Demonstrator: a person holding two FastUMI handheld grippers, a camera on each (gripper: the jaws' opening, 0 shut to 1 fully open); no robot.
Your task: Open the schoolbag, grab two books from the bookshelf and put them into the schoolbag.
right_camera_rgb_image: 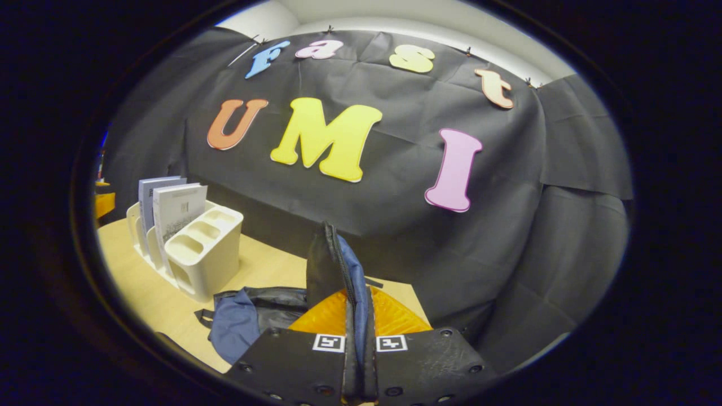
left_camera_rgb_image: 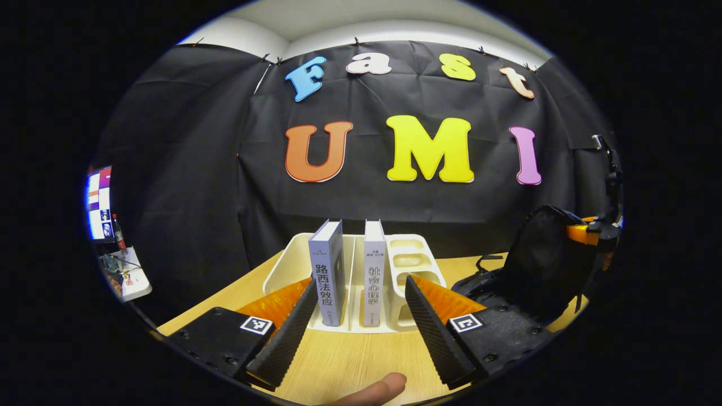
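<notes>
Left gripper spread wide before two upright books; right gripper pinching the flap of the dark blue fabric schoolbag.

Seen in the left gripper view: grey-blue book and white book standing spine-out in separate slots of the cream plastic desktop bookshelf on the pale wooden table, framed between the parted fingers but apart from them; a fingertip at the bottom edge. Seen in the right gripper view: fingers pressed together on the bag's zippered edge, held up vertically, rest of the bag slumped on the table just beside the bookshelf.
</notes>
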